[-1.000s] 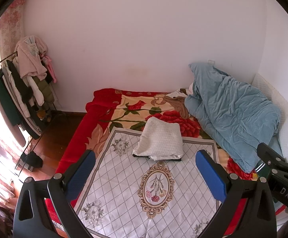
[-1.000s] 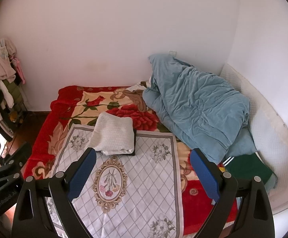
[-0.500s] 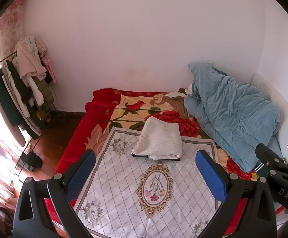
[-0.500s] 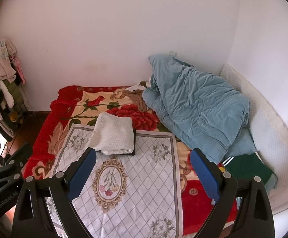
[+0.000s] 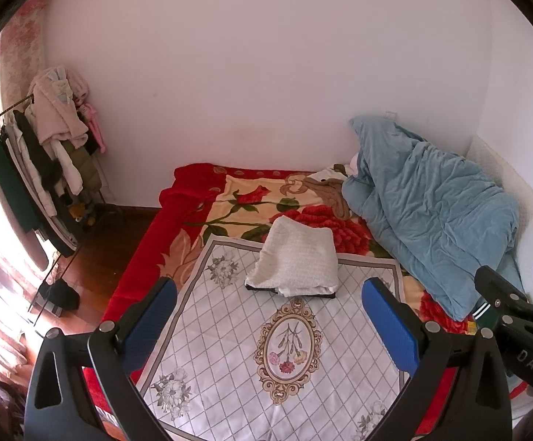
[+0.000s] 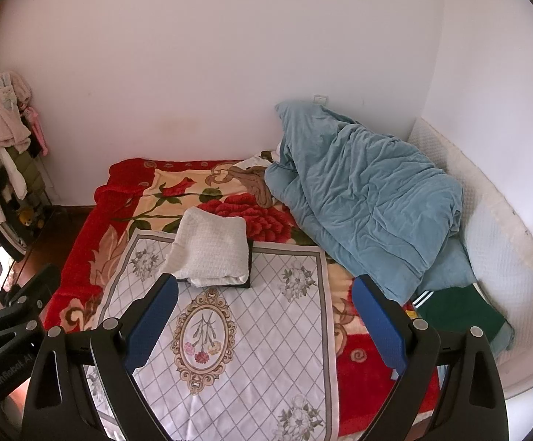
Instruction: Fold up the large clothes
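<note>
A folded white knitted garment (image 5: 297, 262) lies on a dark folded piece at the far end of the white quilted sheet (image 5: 266, 349) on the bed; it also shows in the right wrist view (image 6: 209, 253). My left gripper (image 5: 270, 319) is open and empty, held above the near part of the sheet. My right gripper (image 6: 262, 316) is open and empty, likewise above the sheet, well short of the garment. The right gripper also shows at the right edge of the left wrist view (image 5: 516, 305). A green garment with white stripes (image 6: 453, 312) lies at the bed's right side.
A crumpled blue duvet (image 6: 362, 198) fills the bed's right side against a white padded headboard (image 6: 505, 257). A red floral blanket (image 5: 193, 220) covers the bed. A clothes rack (image 5: 35, 169) with hanging clothes stands at the left on a wooden floor.
Both views have shifted only slightly; nothing on the bed has moved and both grippers stay open.
</note>
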`<state>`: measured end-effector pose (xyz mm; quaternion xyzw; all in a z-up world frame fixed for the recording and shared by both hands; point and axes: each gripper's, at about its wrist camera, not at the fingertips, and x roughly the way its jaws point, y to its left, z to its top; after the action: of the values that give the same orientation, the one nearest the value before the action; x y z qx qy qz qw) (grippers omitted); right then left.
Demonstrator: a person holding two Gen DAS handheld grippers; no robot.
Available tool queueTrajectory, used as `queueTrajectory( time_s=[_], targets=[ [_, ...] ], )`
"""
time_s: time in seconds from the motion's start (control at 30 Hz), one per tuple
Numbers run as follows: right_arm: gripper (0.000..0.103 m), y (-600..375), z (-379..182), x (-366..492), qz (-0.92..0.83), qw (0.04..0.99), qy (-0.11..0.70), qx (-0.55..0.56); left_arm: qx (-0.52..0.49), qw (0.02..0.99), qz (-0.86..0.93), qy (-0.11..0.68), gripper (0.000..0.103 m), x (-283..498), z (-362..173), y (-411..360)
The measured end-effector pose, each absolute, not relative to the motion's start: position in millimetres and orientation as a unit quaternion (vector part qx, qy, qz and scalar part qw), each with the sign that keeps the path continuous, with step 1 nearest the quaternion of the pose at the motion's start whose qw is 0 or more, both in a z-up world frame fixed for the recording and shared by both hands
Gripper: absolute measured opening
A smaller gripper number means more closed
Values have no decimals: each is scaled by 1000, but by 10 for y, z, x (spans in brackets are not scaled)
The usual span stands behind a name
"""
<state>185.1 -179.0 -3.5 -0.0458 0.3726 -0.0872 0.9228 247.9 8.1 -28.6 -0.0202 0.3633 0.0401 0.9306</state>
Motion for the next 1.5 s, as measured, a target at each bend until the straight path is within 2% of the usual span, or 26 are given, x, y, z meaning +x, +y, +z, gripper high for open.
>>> queueTrajectory(
  time_s=[0.73, 1.0, 1.5],
  targets=[
    [99, -1777, -9, 1818, -91, 923, 371, -43, -19, 930, 42, 365, 103, 2470, -255, 120],
    [99, -1761, -12, 1946, -80, 919, 385, -41, -31, 911, 26, 411, 103, 2646, -294, 113],
    [99, -1791, -58, 1924, -95, 920, 379, -41, -25, 917, 37, 397, 103, 2614, -294, 45]
  ],
)
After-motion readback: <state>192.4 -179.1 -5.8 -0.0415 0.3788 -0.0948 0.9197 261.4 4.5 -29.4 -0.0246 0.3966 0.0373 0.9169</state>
